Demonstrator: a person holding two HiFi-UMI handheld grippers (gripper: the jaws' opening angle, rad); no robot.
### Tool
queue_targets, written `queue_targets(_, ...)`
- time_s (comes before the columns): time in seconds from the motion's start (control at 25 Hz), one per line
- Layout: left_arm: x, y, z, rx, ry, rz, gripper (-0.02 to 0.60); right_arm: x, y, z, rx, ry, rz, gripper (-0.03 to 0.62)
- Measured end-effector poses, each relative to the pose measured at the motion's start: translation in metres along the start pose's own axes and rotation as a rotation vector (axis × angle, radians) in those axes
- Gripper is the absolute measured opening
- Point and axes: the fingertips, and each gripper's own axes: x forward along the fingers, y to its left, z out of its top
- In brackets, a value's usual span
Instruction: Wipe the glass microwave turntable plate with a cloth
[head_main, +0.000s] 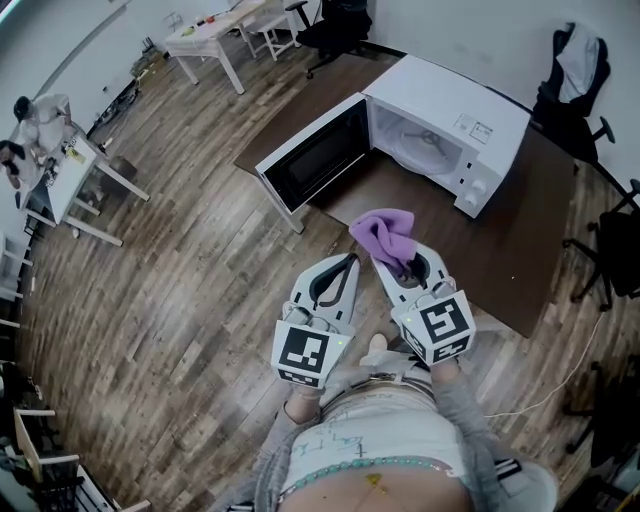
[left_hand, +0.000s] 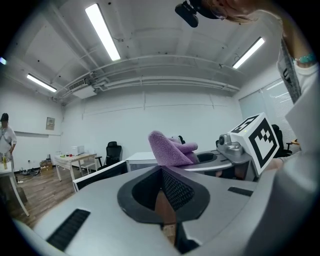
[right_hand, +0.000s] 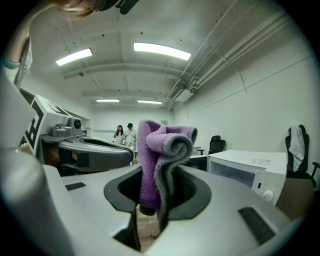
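**Cloth in your right tool, plate inside the microwave**
Your right tool (head_main: 392, 262) pinches the purple cloth (head_main: 383, 232), and your left tool (head_main: 350, 260) is pressed together, empty. The glass turntable plate (head_main: 425, 140) sits inside the open microwave (head_main: 470, 115) on the table (head_main: 505, 265).

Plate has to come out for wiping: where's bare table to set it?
Bare tabletop lies in front of the microwave, right of its open door, and in a patch beyond the door. Inside the microwave it is tight around the glass plate.
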Motion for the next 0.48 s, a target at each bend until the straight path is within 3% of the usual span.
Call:
queue_targets(0.24, 0.004, 0.008, -0.007, -0.027, 0.008, 0.044, 0.011, 0.013, 0.003, -0.005, -0.014, 0.016, 0.066, 0.114)
queue_targets(0.48, 0.017, 0.010, -0.010, -0.050, 0.023, 0.015, 0.009, 0.016, -0.009, -0.003, -0.023, 0.030, 0.041, 0.114)
